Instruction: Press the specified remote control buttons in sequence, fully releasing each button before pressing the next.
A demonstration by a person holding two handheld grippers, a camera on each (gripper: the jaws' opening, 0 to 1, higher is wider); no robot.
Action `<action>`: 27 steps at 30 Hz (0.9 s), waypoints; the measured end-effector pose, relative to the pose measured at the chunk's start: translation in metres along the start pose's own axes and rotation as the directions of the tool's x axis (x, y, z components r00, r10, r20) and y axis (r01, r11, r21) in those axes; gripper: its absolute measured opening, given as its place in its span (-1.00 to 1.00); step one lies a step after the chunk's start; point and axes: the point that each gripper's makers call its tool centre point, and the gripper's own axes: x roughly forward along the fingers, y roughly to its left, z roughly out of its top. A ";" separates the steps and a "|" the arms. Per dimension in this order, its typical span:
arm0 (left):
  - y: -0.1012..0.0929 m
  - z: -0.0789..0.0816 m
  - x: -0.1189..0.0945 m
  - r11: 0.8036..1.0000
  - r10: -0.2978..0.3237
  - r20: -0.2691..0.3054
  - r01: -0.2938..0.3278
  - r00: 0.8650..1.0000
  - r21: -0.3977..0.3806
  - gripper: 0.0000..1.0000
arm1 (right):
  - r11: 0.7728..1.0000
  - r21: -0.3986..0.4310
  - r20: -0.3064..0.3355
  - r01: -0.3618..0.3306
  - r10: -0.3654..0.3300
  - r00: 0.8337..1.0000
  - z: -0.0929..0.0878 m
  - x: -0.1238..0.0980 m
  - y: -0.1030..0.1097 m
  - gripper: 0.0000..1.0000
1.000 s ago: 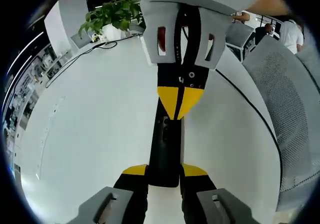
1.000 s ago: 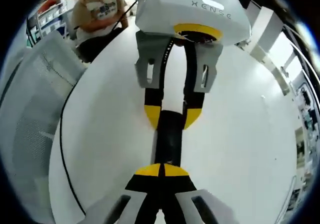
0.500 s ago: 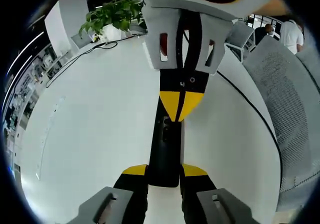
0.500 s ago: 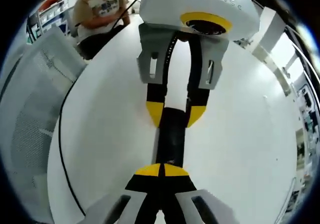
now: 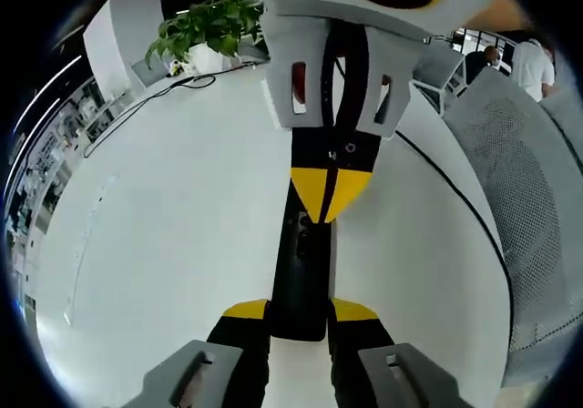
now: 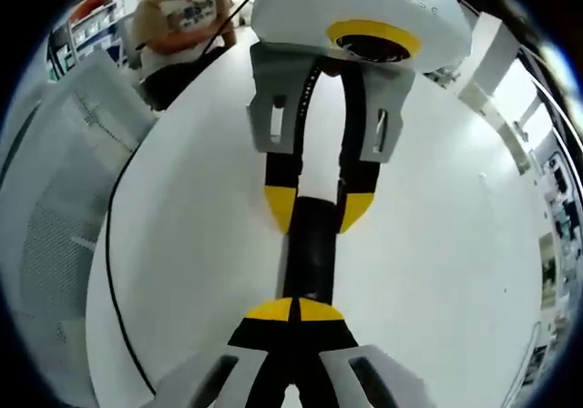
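Observation:
A slim black remote control [image 5: 301,262] lies lengthwise over the white table [image 5: 164,244]. My left gripper [image 5: 301,311] is shut on its near end, one yellow fingertip on each side. My right gripper [image 5: 329,192] comes in from the top of the left gripper view, yellow tips shut together and resting on the remote's upper face. In the right gripper view, my right gripper [image 6: 296,310] sits shut at the near end of the remote [image 6: 310,249], and the left gripper [image 6: 317,211] clamps its far end. The buttons under the tips are hidden.
A black cable [image 5: 455,194] runs along the table's right side, beside a grey mesh chair [image 5: 528,180]. A potted plant [image 5: 208,25] stands at the far edge. A person [image 6: 182,21] sits beyond the table in the right gripper view.
The right gripper's shut tips slid a little along the remote toward the left gripper, then held still. The left gripper's hold on the remote is unchanged.

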 end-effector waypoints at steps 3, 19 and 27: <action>0.000 0.000 0.000 1.000 -0.001 -0.003 0.001 1.000 -0.003 -0.54 | 1.000 0.003 0.002 0.001 -0.001 1.000 0.000 0.000 0.000 -1.00; 0.001 0.000 0.001 1.000 0.001 0.011 -0.001 1.000 -0.007 -0.54 | 1.000 -0.003 -0.034 -0.016 0.016 0.999 -0.001 0.002 -0.001 -1.00; 0.001 0.000 0.000 1.000 0.004 0.009 -0.004 1.000 -0.006 -0.54 | 1.000 -0.006 -0.035 -0.007 0.006 0.999 -0.001 0.002 -0.002 -1.00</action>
